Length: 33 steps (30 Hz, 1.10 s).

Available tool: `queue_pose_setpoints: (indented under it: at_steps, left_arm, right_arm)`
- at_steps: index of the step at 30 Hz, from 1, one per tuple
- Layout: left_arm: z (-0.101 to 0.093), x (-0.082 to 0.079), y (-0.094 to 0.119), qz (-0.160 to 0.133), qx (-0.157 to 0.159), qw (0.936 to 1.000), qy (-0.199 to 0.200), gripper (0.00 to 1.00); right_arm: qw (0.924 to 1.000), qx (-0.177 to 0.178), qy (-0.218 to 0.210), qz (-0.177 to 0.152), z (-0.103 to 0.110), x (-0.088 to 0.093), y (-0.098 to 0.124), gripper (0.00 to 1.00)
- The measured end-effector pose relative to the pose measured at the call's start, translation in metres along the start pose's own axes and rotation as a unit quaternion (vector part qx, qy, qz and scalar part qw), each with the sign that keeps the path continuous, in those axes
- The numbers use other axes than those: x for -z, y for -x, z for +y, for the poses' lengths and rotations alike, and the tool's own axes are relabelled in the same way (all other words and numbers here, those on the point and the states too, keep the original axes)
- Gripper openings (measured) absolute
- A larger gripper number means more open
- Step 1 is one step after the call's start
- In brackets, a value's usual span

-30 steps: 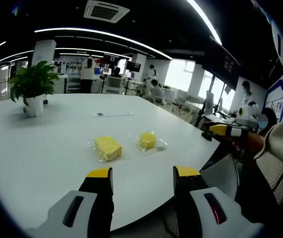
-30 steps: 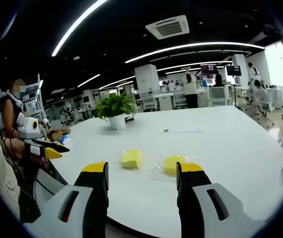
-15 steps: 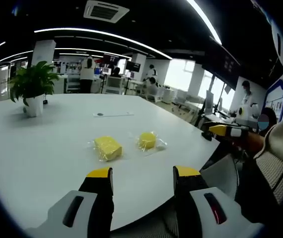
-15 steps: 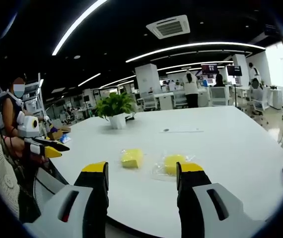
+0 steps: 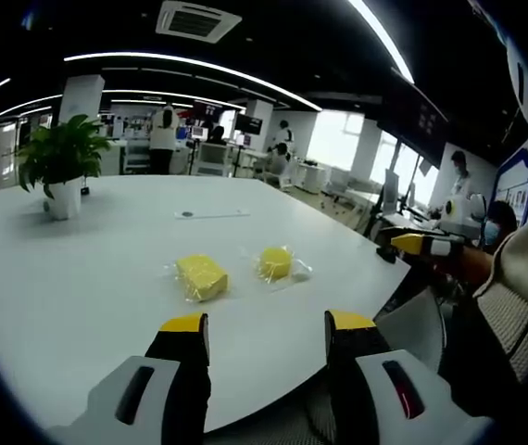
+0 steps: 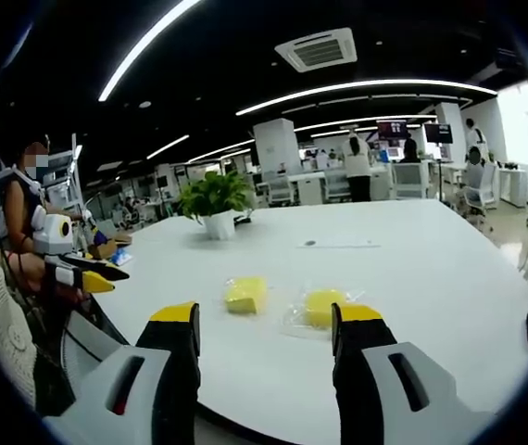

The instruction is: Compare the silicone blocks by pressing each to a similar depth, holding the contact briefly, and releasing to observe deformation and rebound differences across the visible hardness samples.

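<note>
No movement; blocks (image 5: pixel 201 276) seemingly unlabelled.

Table (image 5: pixel 79 306) carries 2 blocks, side by side, both well in from the near edge. In left gripper view, larger block (image 5: pixel 201 276) sits left, smaller block (image 5: pixel 275 262) right, near table's right edge, a gap btwn them. Paper strip (image 5: pixel 210 214) lies behind them, toward far edge. Potted plant (image 5: pixel 62 164) stands at far-left corner. Left gripper (image 5: pixel 269 324) is before the near edge, short of blocks; right gripper (image 5: pixel 423 244) is off the right edge.
</note>
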State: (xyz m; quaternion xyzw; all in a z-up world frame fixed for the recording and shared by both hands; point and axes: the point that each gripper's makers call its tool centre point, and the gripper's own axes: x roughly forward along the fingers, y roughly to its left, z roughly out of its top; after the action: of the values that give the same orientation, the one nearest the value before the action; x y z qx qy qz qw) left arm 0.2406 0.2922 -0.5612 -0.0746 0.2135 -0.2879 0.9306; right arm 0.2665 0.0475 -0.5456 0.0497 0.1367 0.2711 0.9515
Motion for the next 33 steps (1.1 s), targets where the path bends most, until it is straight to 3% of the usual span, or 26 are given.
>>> queue_pose_setpoints:
  at_steps: [13,18,27,33]
  left_arm:
    - [0.002,-0.004,0.001,0.004,-0.007,0.9999,0.011,0.53]
    - [0.009,-0.011,0.005,-0.009,-0.018,0.9994,0.029,0.54]
    - [0.018,-0.019,-0.003,-0.033,-0.016,0.992,0.121,0.54]
    - [0.027,-0.021,-0.014,-0.032,-0.019,0.9881,0.15,0.54]
  right_arm:
    - [1.0,-0.002,0.003,0.005,-0.001,0.0,-0.001,0.55]
    - [0.9998,-0.009,0.002,0.02,0.0,0.009,-0.001,0.56]
    - [0.9991,-0.013,0.0,0.04,-0.003,0.018,-0.005,0.57]
    - [0.9988,-0.014,-0.005,0.046,-0.007,0.02,-0.01,0.57]
